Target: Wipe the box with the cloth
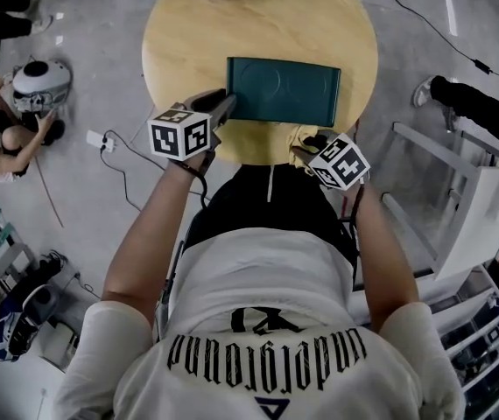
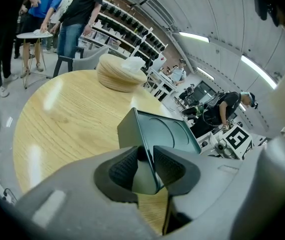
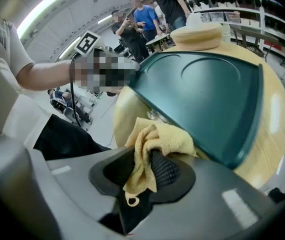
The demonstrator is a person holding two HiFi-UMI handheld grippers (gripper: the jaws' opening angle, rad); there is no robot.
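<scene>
- A dark green, flat rectangular box (image 1: 284, 90) lies in the middle of a round wooden counter (image 1: 188, 42), its long side towards the person. Two embossed circles show on its top.
- The left hand-held gripper (image 2: 145, 166) is closed on the box's near-left corner. The corner's edge stands between the ribbed pads, which sit against it on either side.
- The right hand-held gripper (image 3: 142, 171) is clamped on a yellow cloth (image 3: 157, 139). A fold hangs down between the pads, and the rest bunches out in front of the jaws.
- The bunched cloth sits right at the box's near edge, towards its right end, over the counter's near rim.
- A thick round wooden piece (image 2: 120, 74) rests at the far side of the counter, well apart from the box.
- Several people stand beyond the counter, near long shelves.
</scene>
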